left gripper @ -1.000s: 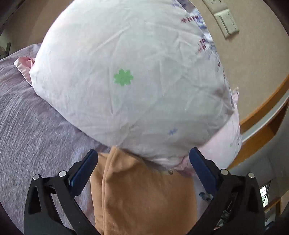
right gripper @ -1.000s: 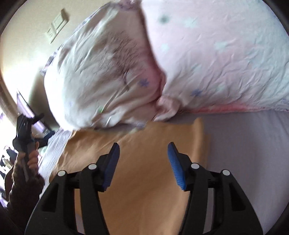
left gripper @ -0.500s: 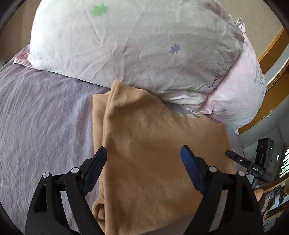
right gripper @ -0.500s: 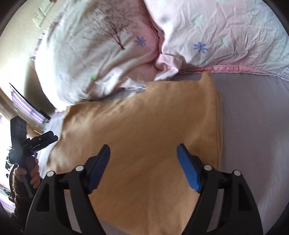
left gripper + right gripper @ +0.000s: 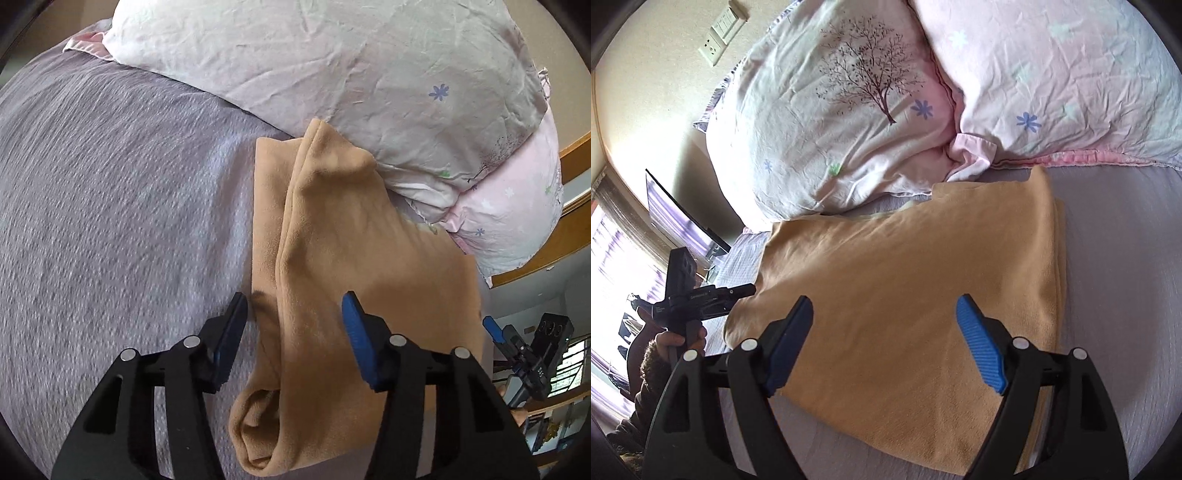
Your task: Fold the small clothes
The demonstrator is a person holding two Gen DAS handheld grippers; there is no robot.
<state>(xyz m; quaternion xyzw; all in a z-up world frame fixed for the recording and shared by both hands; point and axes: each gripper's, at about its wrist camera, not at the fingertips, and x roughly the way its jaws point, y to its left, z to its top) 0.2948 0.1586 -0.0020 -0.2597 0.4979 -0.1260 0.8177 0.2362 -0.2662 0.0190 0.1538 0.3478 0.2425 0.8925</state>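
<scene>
A tan garment (image 5: pixel 332 258) lies folded on the grey-purple bed sheet (image 5: pixel 110 203), its far edge against the pillows. It also shows in the right wrist view (image 5: pixel 905 288) as a broad flat fold. My left gripper (image 5: pixel 293 314) is open and empty, just above the garment's near left edge, where a rolled sleeve end (image 5: pixel 258 424) lies. My right gripper (image 5: pixel 884 317) is open and empty, above the middle of the garment. The left gripper also shows from the side in the right wrist view (image 5: pixel 701 295), held in a hand.
Two pale floral pillows (image 5: pixel 351 74) (image 5: pixel 1052 74) lie at the head of the bed, touching the garment's far edge. A wooden ledge (image 5: pixel 569 155) and a wall with a socket (image 5: pixel 713 48) stand beyond. Bare sheet (image 5: pixel 1126 277) lies to the garment's right.
Both grippers have pulled back from the pillows and tilted down over the garment, so more of it shows. The left gripper has shifted toward its left edge. Both stay open.
</scene>
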